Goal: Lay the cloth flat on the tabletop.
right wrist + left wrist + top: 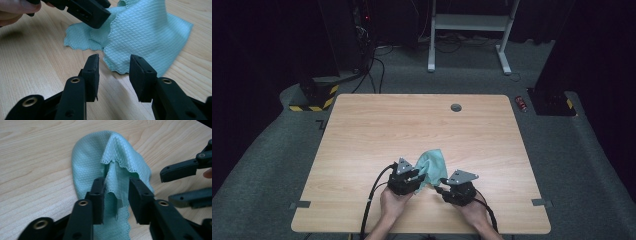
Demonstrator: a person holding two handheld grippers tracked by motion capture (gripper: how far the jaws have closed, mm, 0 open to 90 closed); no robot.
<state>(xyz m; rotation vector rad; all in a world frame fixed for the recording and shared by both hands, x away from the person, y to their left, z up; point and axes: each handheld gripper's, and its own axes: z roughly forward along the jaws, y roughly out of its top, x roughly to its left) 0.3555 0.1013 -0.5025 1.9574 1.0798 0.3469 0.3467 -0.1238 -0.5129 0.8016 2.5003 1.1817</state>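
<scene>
A pale green cloth [432,161] lies bunched near the front of the wooden table [412,120], partly raised into a peak. In the left gripper view a loose fold of the cloth [112,170] hangs between the jaws of my left gripper [116,187]; it lies against one pad, and a gap shows on the other side. My right gripper [113,65] is open over bare wood, with the scalloped edge of the cloth [147,37] just beyond its tips. From above, the left gripper [422,179] and right gripper [443,183] sit side by side at the cloth's near end.
A round grey grommet [456,107] sits near the table's far edge. On the carpet beyond stand a white desk frame [467,30], a black-and-yellow striped base [314,97] and a small red object [522,103]. Cables trail from both grippers toward the front edge.
</scene>
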